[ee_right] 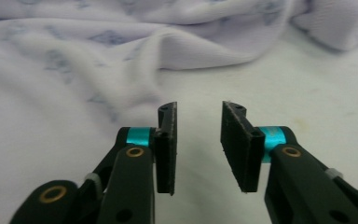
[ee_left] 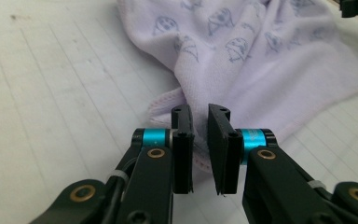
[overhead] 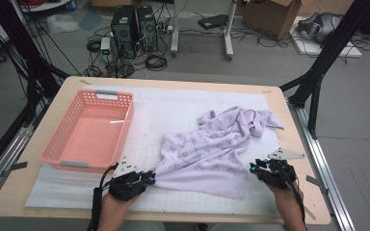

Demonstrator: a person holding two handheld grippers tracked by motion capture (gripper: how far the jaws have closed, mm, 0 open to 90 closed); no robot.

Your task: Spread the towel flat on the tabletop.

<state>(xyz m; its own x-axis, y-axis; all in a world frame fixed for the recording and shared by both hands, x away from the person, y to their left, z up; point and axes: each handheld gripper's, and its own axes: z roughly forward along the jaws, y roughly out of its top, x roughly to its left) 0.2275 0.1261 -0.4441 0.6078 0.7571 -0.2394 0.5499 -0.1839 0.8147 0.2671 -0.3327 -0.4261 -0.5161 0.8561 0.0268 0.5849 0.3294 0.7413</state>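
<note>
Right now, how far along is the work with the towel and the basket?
Early. The lavender towel lies rumpled on the white mat, not folded. The left gripper has the towel's near corner between its jaws; the right gripper stands open beside the other edge. The pink basket holds nothing.

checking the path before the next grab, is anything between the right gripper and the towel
Nothing visible. The right gripper has open fingers over bare white mat, and the lilac towel lies just beyond with no object between.
</note>
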